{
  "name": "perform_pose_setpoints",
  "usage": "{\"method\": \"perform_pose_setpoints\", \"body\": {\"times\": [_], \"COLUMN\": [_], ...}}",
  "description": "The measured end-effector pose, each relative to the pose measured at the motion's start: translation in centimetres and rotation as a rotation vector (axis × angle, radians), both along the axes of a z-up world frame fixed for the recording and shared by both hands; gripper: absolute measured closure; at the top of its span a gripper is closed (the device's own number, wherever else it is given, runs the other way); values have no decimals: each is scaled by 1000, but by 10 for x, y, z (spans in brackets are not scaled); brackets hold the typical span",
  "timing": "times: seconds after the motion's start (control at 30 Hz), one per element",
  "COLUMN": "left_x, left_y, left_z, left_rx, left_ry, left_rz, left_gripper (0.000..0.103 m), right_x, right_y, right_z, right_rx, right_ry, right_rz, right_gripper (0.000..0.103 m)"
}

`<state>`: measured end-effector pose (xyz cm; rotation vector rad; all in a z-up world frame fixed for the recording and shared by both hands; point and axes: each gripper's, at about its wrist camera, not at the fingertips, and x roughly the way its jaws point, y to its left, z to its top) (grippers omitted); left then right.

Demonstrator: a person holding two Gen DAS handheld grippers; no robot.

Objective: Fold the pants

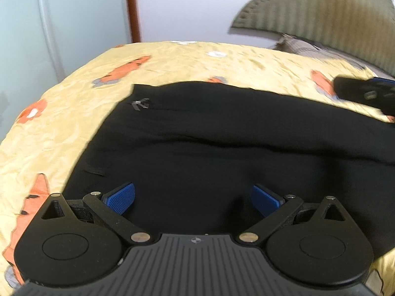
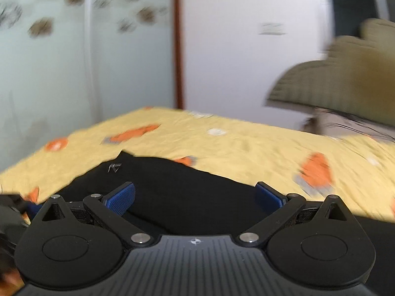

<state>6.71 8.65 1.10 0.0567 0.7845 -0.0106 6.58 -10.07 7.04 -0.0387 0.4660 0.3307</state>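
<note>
With the black pants (image 1: 222, 133) spread flat on the bed (image 1: 61, 113), both the left gripper (image 1: 193, 198) and right gripper (image 2: 195, 198) are held wide and empty, so matching edges should be pinched before folding evenly.

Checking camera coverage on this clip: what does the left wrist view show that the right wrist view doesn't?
Only the left wrist view shows the broad near spread of the black pants and the right gripper at its right edge. Only the right wrist view shows the patterned glass panel and a wall plate. Both show the yellow bedspread, the pants' small logo, the headboard and open blue-padded fingers.
</note>
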Motion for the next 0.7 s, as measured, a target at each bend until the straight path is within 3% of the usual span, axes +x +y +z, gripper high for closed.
{"method": "perform_pose_setpoints", "body": {"times": [0.13,0.23,0.3,0.37,0.6,0.7], "left_x": [18,32,41,51,97,126], "left_y": [28,50,62,73,87,90], "left_z": [12,23,27,30,39,42], "left_rx": [6,21,15,13,-28,-97], "left_ry": [12,8,18,26,52,81], "left_rz": [35,81,102,129,164,158], "left_gripper": [1,1,1,1,2,2], "right_x": [84,137,171,203,265,280], "right_y": [20,31,36,40,68,71], "right_z": [-12,-26,-36,-46,-74,-85], "right_rx": [-74,-72,-53,-38,-139,-121], "right_ry": [88,170,229,301,379,423], "right_rz": [151,248,307,354,525,583], "right_gripper": [0,1,8,23,27,45]}}
